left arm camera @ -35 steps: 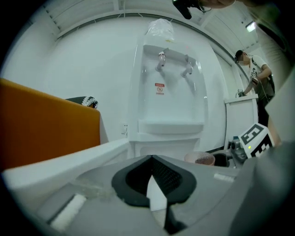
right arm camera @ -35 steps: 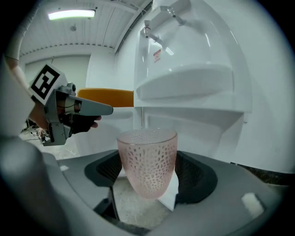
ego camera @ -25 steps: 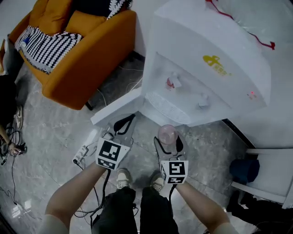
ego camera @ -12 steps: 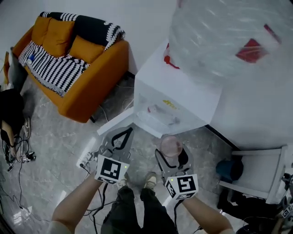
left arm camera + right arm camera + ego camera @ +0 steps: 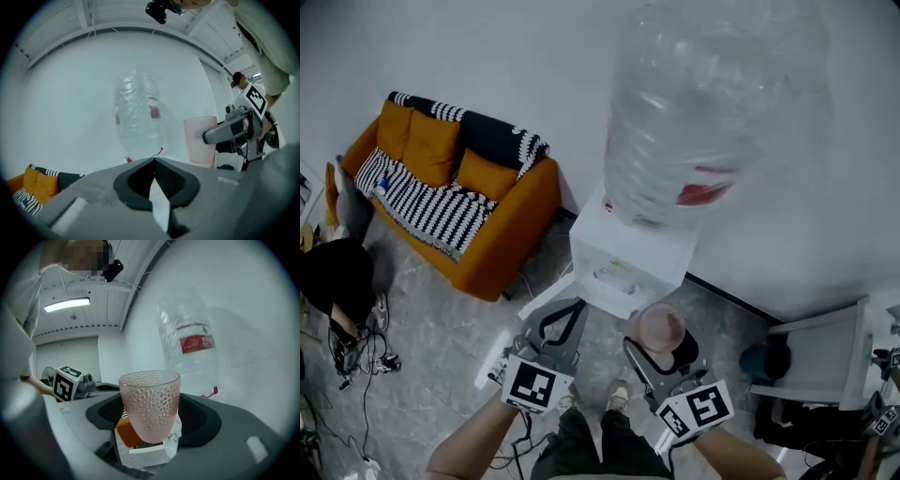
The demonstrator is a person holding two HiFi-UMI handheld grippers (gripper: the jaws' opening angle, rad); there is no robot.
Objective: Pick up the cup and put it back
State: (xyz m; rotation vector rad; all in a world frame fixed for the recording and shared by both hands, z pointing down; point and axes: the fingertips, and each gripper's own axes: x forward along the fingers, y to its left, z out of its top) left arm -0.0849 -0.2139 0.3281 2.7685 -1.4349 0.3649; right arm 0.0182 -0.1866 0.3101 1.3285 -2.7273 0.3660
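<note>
A pink dimpled cup (image 5: 660, 324) stands upright in my right gripper (image 5: 662, 336), which is shut on it below the front of the white water dispenser (image 5: 628, 261). In the right gripper view the cup (image 5: 150, 404) fills the space between the jaws of that gripper (image 5: 152, 414), with the clear water bottle (image 5: 190, 343) behind it. My left gripper (image 5: 571, 308) is just left of it, shut and holding nothing. From the left gripper view its jaws (image 5: 153, 161) meet at the tips, and the cup (image 5: 200, 139) shows to the right.
The big water bottle (image 5: 712, 103) on the dispenser looms close to the head camera. An orange sofa (image 5: 459, 202) with a striped blanket stands at the left. A power strip (image 5: 492, 361) and cables (image 5: 356, 356) lie on the floor. A white shelf (image 5: 825, 366) is at the right.
The head view has risen and tilted up, so the dispenser looks smaller and the bottle now fills the top. Both grippers have stayed together in front of the dispenser, cup still held.
</note>
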